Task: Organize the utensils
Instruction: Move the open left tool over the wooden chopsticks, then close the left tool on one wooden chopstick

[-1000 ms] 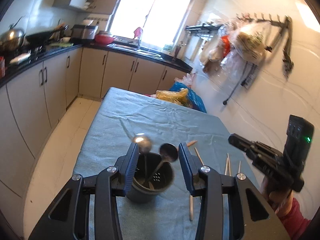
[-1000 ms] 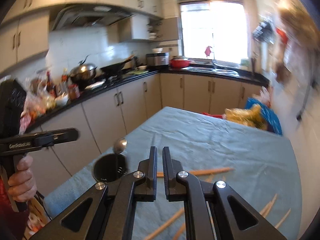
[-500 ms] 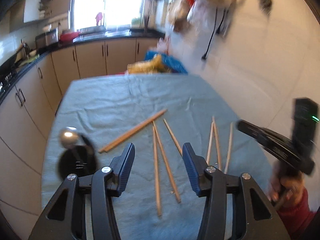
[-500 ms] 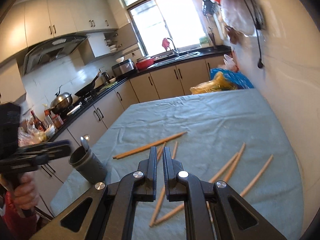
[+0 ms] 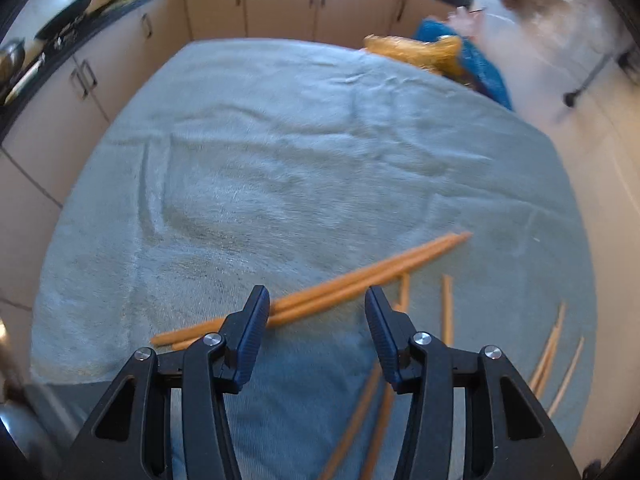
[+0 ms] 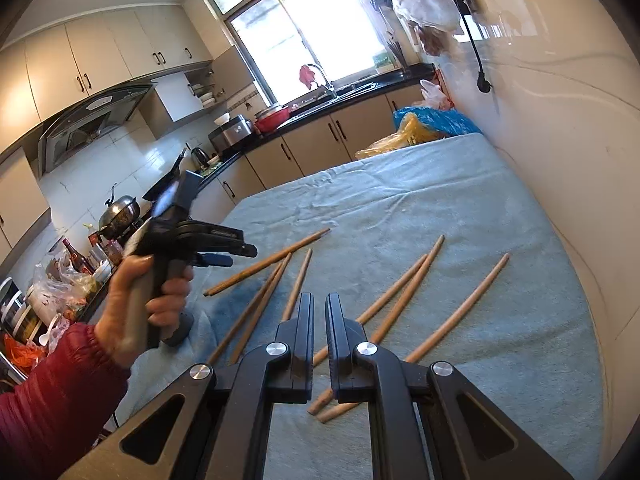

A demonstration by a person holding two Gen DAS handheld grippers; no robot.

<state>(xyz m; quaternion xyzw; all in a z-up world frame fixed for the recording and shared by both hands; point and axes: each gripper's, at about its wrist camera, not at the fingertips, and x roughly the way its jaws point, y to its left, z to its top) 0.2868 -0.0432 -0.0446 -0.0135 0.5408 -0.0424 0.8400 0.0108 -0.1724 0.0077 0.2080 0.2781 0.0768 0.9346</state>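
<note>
Several wooden chopsticks lie scattered on the blue-grey cloth (image 5: 300,168). A pair of chopsticks (image 5: 360,276) lies diagonally just ahead of my left gripper (image 5: 316,300), which is open and empty above them. In the right wrist view my right gripper (image 6: 318,308) is shut and empty, above more chopsticks (image 6: 404,292); the left gripper (image 6: 224,250) shows there hovering over the long pair (image 6: 268,262). The dark utensil holder is barely visible at the left wrist view's bottom-left edge (image 5: 16,420).
The table's right side runs along a white wall (image 6: 560,128). Yellow and blue plastic bags (image 6: 424,124) sit at the far end. Kitchen counters with pots and bottles (image 6: 120,212) run along the left.
My left gripper has swung from the utensil holder to the right and dipped down over the diagonal chopstick pair. The right gripper has stayed shut and tilted down towards the table.
</note>
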